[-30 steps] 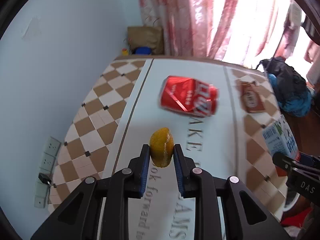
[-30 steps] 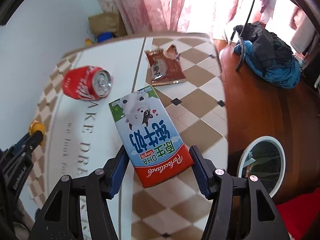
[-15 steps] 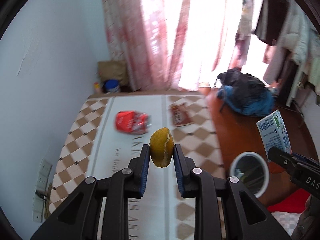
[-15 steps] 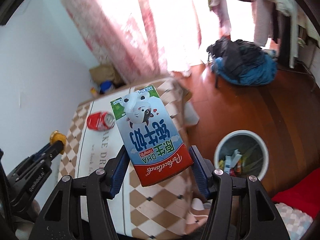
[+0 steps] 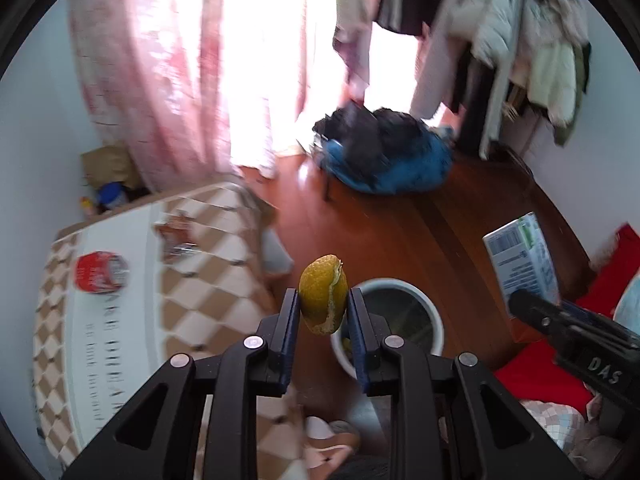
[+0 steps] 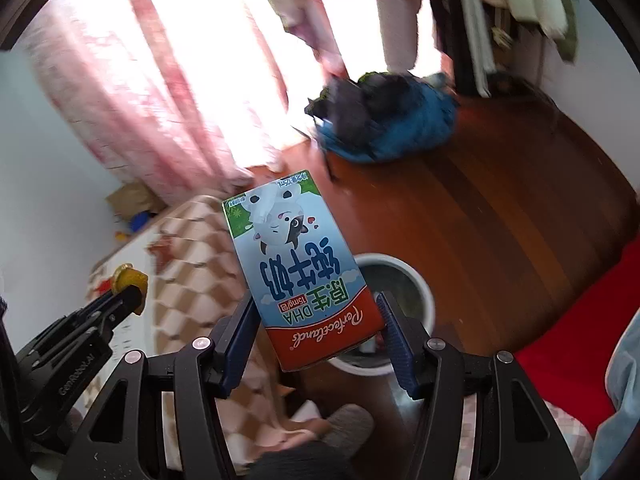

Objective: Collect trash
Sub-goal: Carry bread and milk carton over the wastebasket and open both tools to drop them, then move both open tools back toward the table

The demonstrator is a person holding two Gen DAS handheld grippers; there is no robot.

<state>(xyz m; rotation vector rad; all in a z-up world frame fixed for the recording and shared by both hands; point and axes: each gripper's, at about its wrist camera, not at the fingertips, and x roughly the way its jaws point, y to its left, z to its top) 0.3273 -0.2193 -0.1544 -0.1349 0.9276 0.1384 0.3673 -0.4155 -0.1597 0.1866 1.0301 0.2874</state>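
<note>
My left gripper is shut on a yellow-orange piece of fruit peel, held in the air just left of a white round trash bin on the floor. My right gripper is shut on a blue, white and red milk carton, which hangs over the left side of the same bin. The carton and right gripper also show at the right edge of the left wrist view. A crushed red can and a brown snack wrapper lie on the checkered tablecloth.
The table with a brown and white checkered cloth is at the left. A black and blue bag lies on the wooden floor beyond the bin. Pink curtains, hanging clothes and a red cloth surround the area.
Both grippers swung right and away from the table, still holding the peel and the carton. The bin now lies directly beneath them, and the can and wrapper have slid to the left.
</note>
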